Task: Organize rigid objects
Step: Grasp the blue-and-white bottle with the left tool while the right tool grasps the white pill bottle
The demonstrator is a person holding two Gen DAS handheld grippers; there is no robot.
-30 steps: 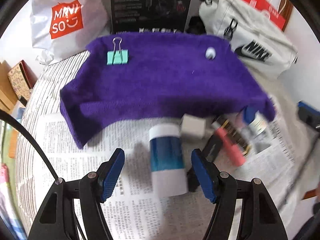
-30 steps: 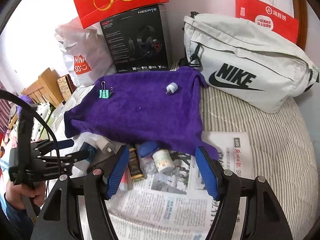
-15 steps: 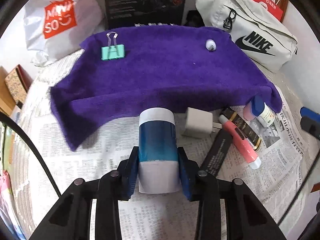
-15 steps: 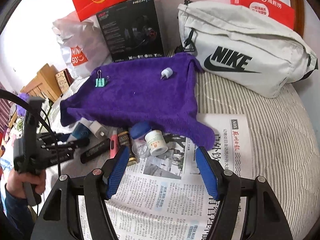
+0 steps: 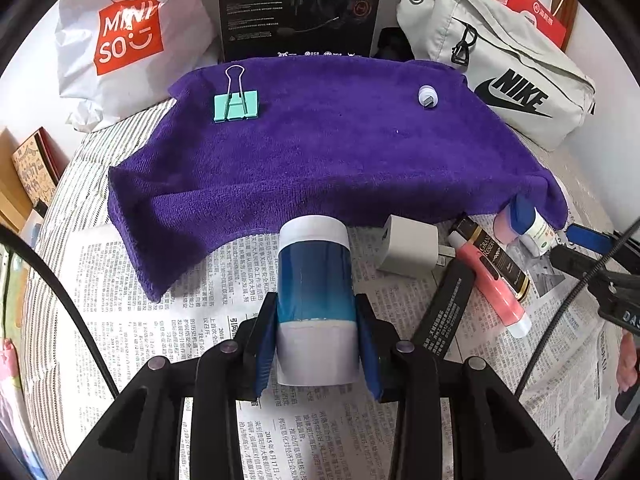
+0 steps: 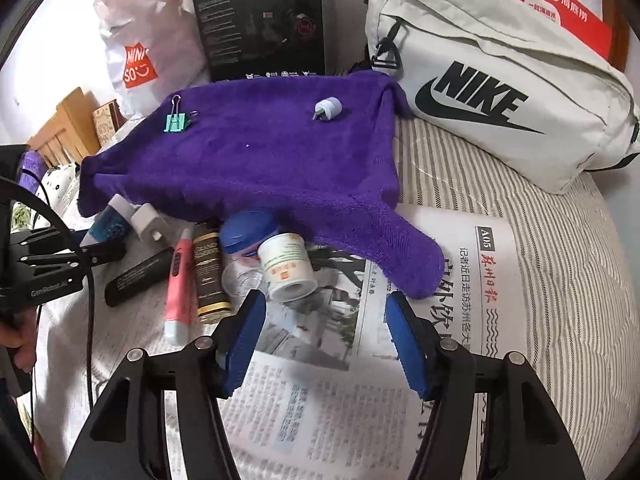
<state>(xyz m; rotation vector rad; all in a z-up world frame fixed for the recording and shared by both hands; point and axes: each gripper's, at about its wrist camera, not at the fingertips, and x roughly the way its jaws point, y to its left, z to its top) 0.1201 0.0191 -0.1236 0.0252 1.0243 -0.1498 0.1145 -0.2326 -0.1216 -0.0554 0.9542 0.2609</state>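
The left gripper (image 5: 316, 332) pinches the blue tube (image 5: 315, 280) low on its stiff, probably slippery body, at the near edge of the purple towel (image 5: 320, 152). The right gripper (image 6: 326, 334), jaws spread and just narrowing (nothing between them), hangs near the white bottle (image 6: 286, 266).

Binder clip (image 5: 236, 106) and adapter (image 5: 428, 96) lie on towel (image 5: 320, 160).
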